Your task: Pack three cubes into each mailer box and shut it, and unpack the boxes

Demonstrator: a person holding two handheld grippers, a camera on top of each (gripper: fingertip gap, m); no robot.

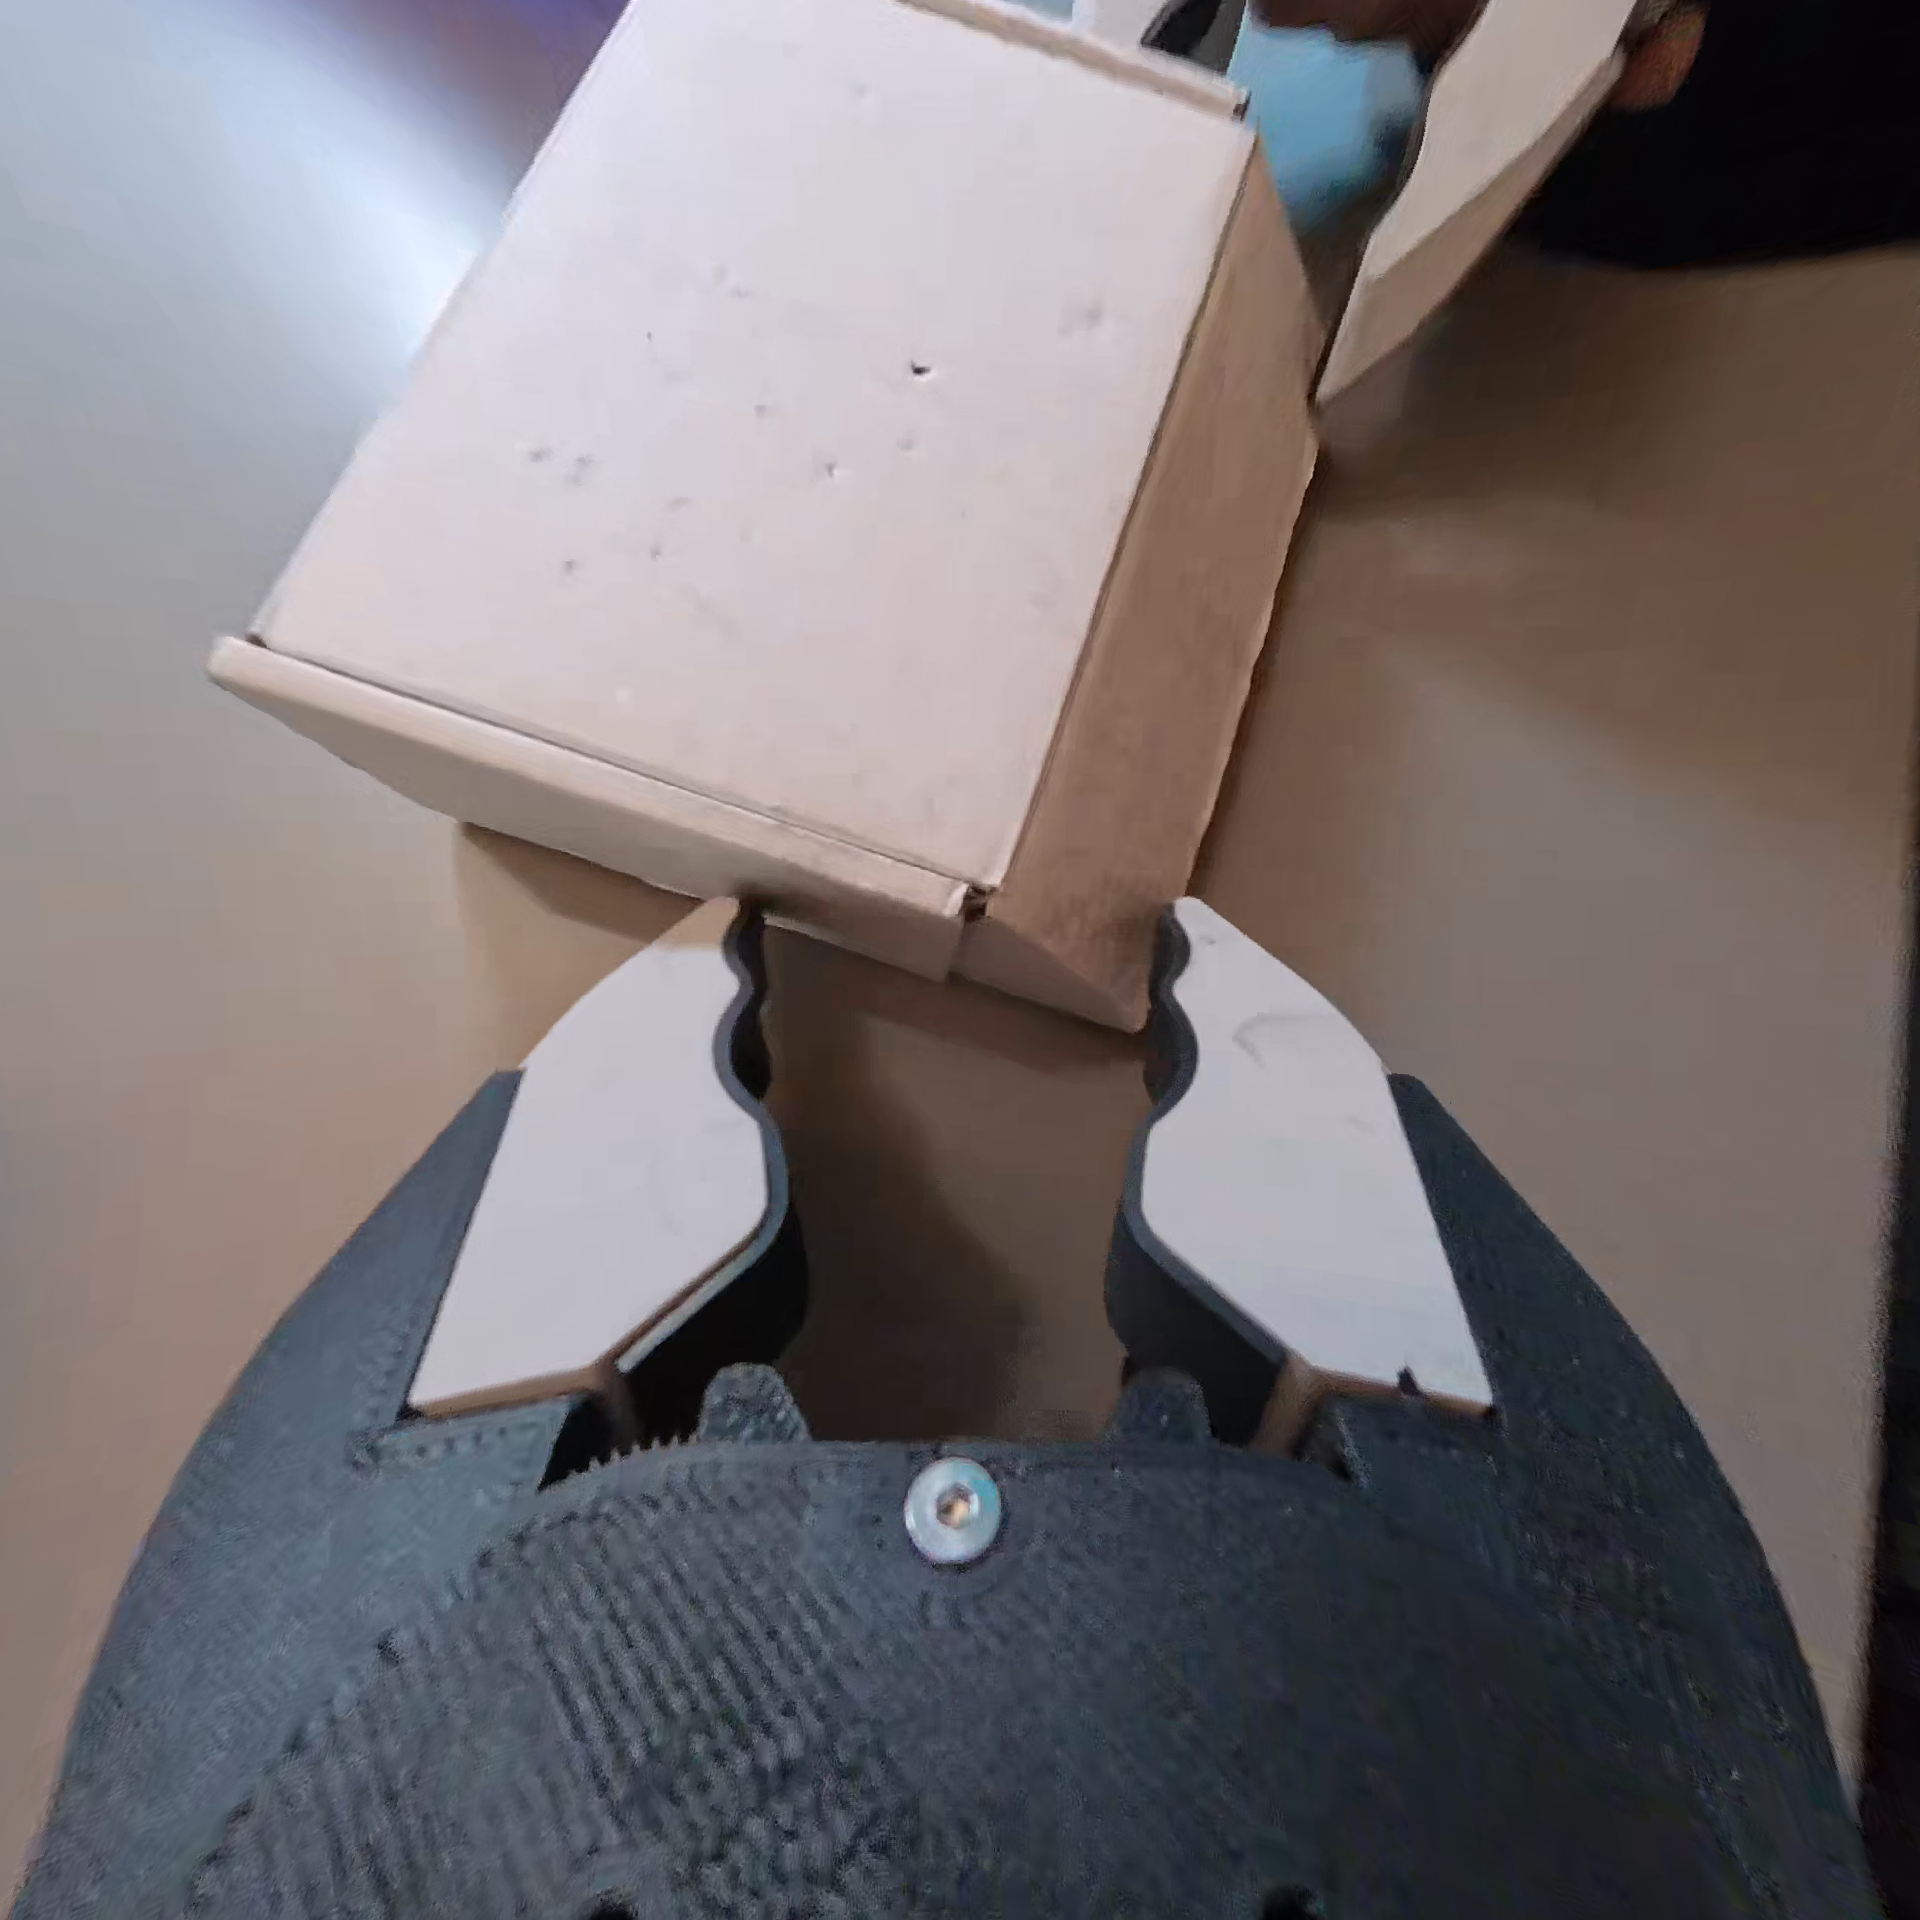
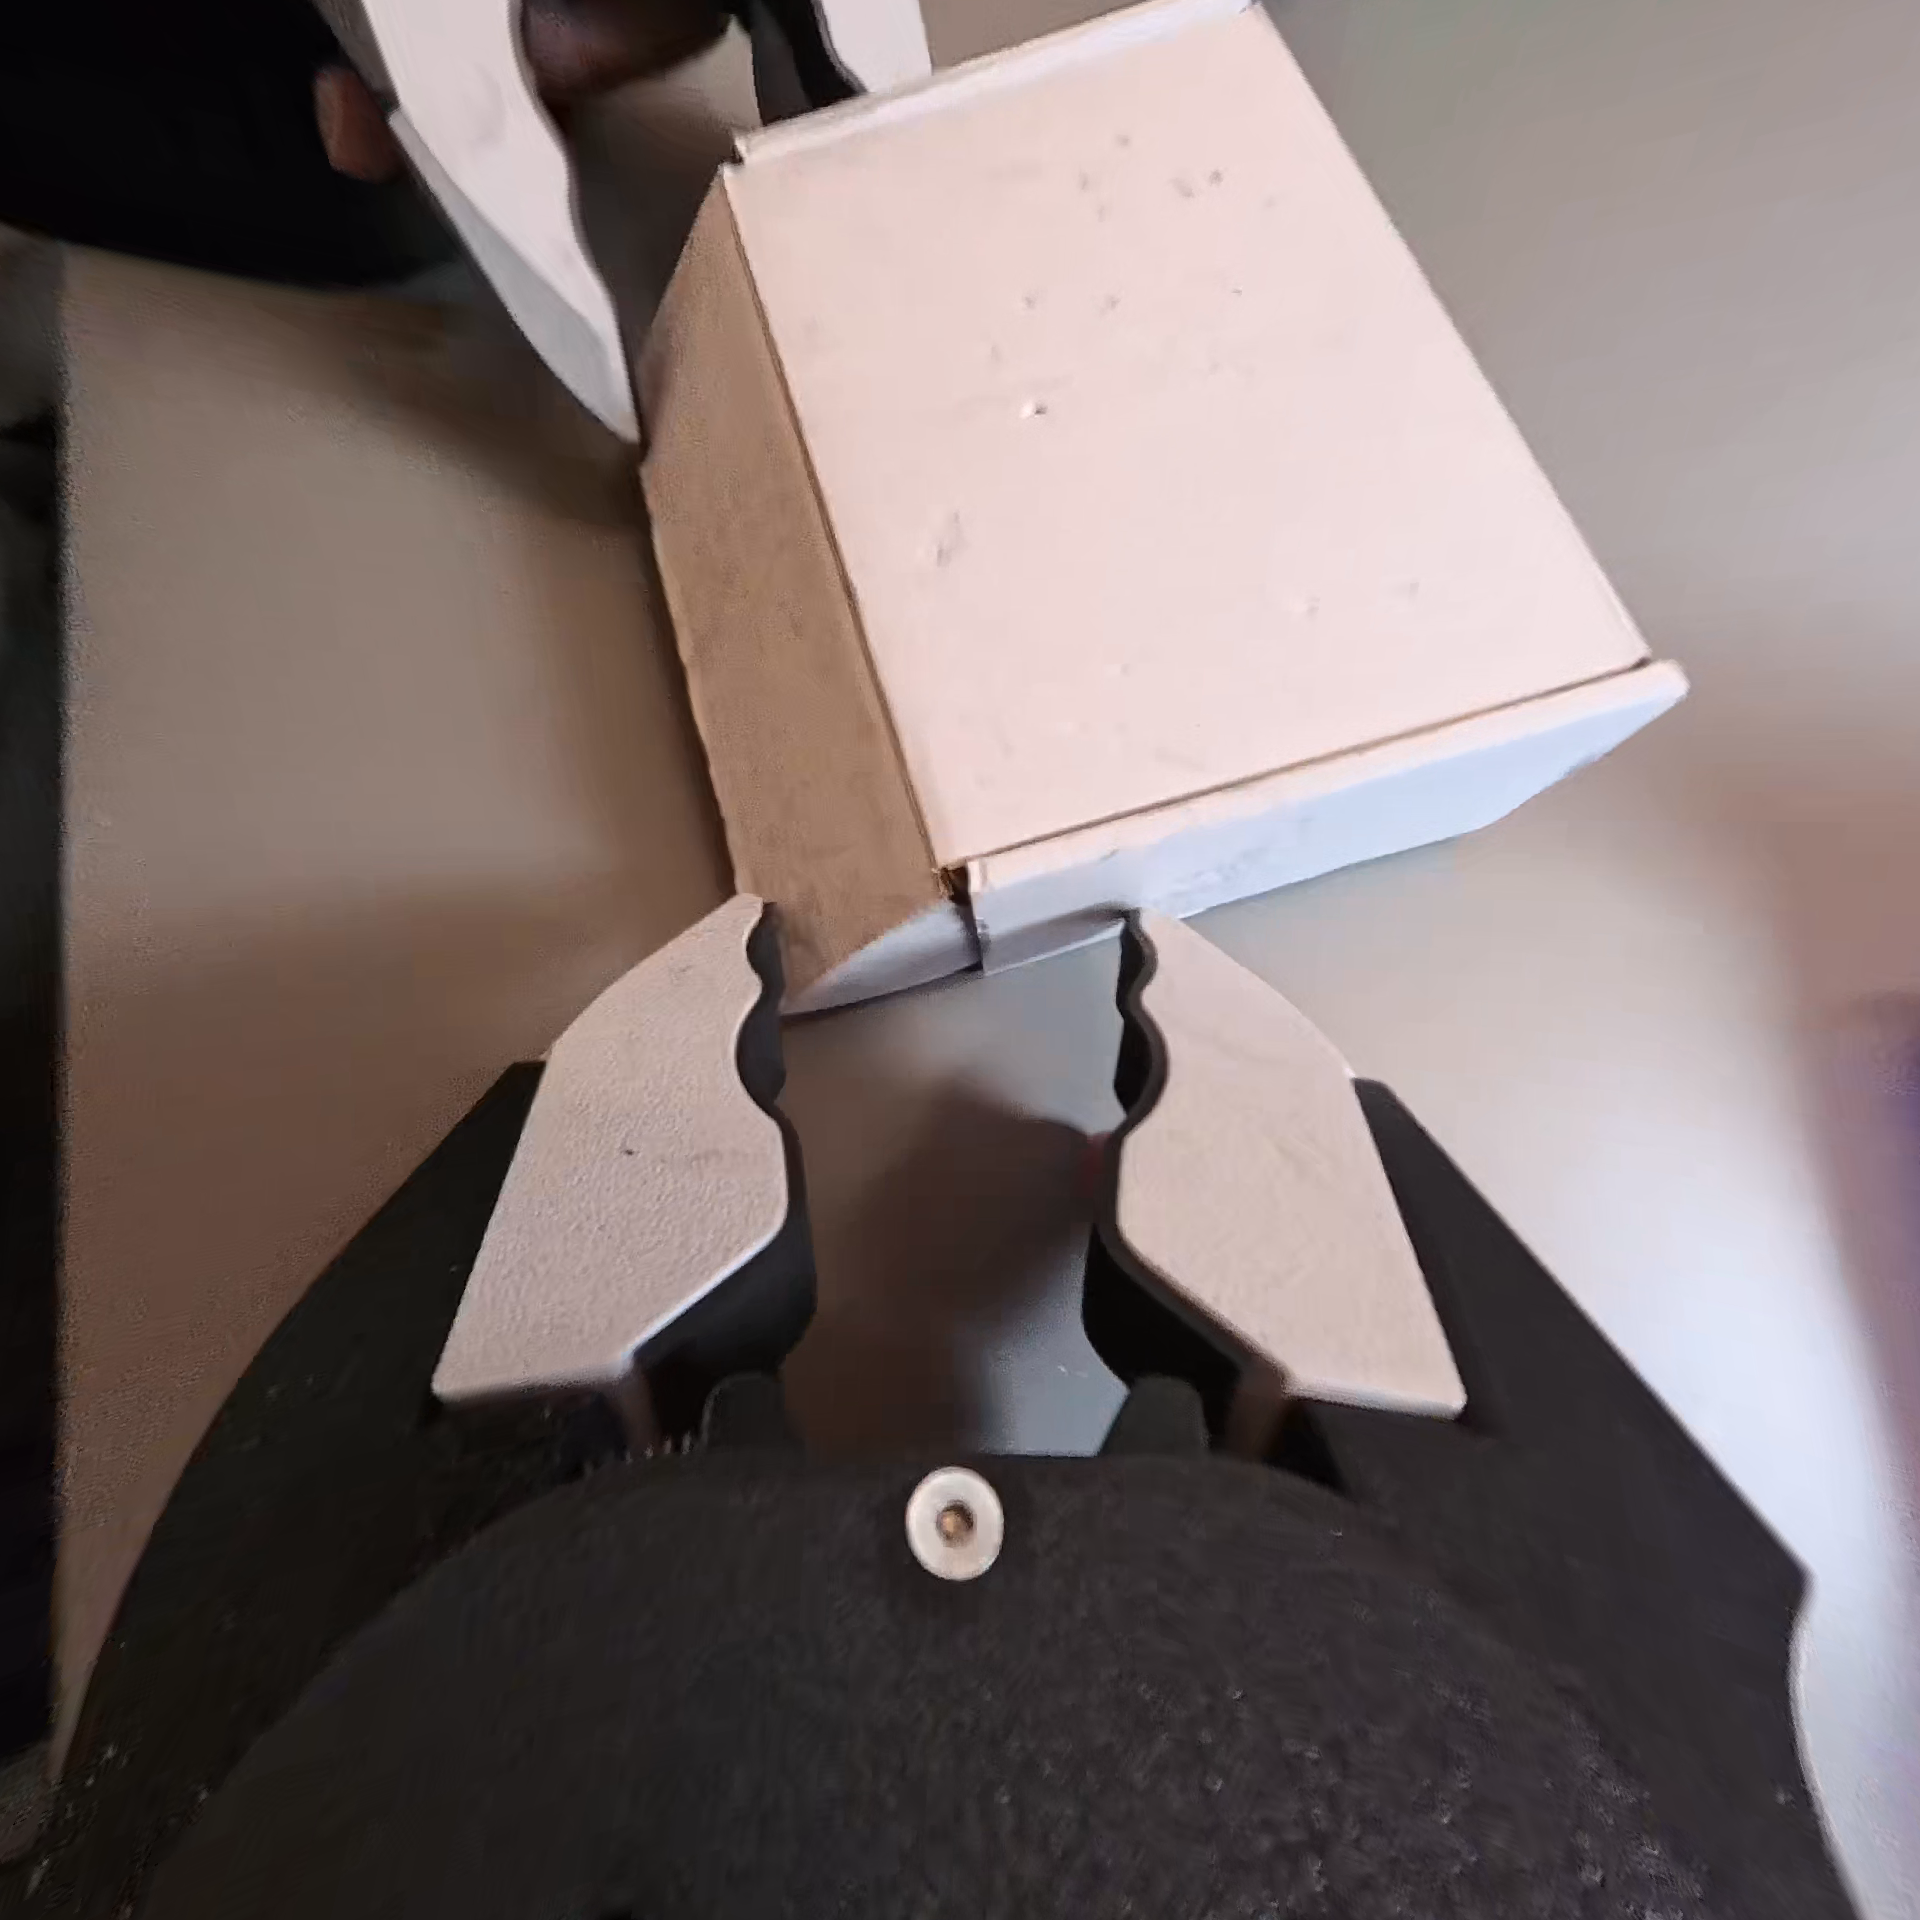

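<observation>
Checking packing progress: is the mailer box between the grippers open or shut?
Shut. The mailer box has its lid lying flat on top with the front flap down; no contents show in either wrist view.

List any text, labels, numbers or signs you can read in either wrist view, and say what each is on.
None: no readable writing shows in either view.
The shut mailer box has a plain lid with only small dents and dark specks, no label or print.
The left gripper and right gripper, both with jaws open at a corner of the box, carry no markings, just a bare screw each.
The table is plain.
</observation>
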